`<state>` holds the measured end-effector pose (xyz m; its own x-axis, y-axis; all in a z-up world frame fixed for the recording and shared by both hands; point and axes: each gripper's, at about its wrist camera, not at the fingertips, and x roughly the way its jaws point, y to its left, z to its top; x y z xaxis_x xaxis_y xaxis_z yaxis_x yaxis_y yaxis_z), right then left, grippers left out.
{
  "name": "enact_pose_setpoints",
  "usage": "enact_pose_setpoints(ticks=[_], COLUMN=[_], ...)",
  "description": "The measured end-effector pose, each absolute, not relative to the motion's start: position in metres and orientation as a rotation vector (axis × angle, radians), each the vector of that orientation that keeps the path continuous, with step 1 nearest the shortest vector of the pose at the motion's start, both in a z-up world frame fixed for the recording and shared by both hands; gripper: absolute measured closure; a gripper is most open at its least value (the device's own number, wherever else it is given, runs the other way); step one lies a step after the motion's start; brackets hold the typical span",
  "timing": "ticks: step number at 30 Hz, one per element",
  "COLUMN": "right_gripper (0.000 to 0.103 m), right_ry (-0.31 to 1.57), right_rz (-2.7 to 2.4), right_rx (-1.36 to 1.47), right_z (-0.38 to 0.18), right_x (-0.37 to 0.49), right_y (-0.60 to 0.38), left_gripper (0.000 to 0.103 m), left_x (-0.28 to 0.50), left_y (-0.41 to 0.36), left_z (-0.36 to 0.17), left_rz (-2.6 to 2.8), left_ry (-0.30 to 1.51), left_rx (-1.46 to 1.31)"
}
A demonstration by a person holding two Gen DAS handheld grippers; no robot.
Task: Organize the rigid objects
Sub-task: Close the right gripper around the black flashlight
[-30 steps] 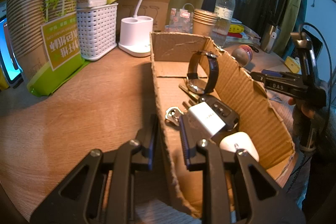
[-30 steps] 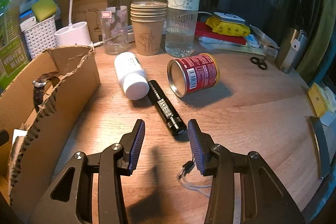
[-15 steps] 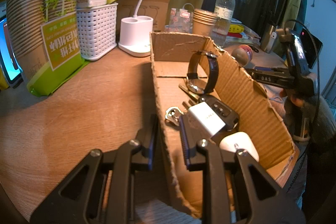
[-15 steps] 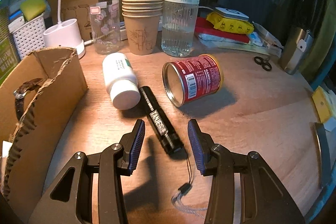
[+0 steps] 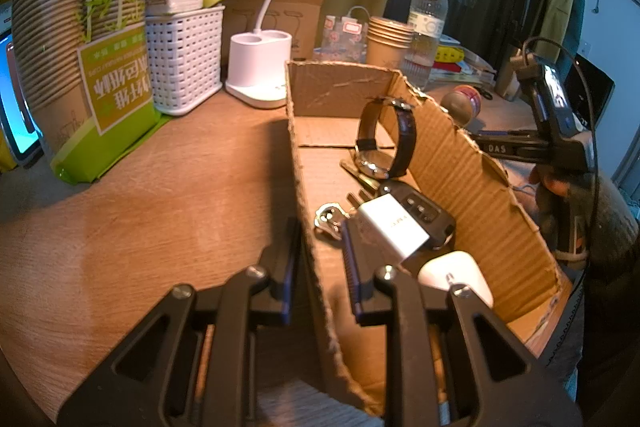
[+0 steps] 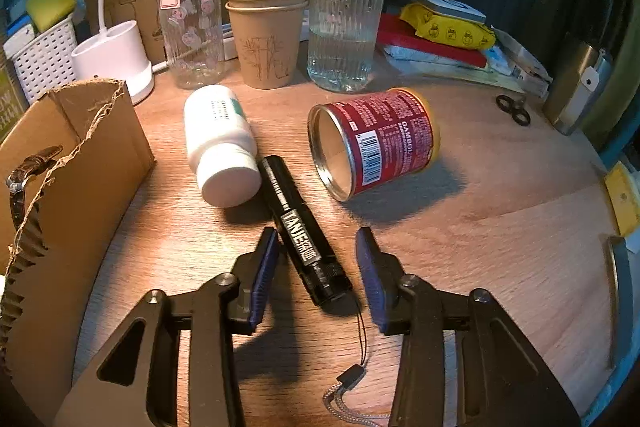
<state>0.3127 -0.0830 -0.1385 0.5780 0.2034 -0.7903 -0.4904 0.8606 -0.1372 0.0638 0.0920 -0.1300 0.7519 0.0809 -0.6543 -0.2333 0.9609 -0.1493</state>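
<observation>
Black flashlight (image 6: 306, 233) lying between the spread fingers of the right gripper (image 6: 317, 273).
Left gripper (image 5: 320, 263) straddles the cardboard box (image 5: 472, 179) wall, unclenched; an off-centre squeeze could roll the flashlight away.

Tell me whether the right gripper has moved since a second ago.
Yes. The right gripper has advanced toward the water bottle, now straddling the black flashlight.
</observation>
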Motion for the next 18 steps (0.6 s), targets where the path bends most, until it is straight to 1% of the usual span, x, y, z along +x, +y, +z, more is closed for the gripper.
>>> enact_pose_setpoints(ticks=[2,4,18], right_gripper=[0.077,0.081,0.081], right_ry=[0.857,0.846,0.773], right_rz=[0.404,0.393,0.423], right_rx=[-0.379,-0.393,-0.329], right_z=[-0.139,-0.138,-0.124], right_x=[0.311,0.309,0.286], right_y=[-0.081,-0.079,-0.088], left_gripper=[0.081,0.081,0.081], left_x=[0.064,0.064,0.064], left_y=[0.092,0.092,0.092], left_z=[-0.130,-0.131,-0.132], left_rz=[0.173,0.173,0.175], left_ry=[0.700,0.701,0.705], left_rx=[-0.229,-0.228,-0.225])
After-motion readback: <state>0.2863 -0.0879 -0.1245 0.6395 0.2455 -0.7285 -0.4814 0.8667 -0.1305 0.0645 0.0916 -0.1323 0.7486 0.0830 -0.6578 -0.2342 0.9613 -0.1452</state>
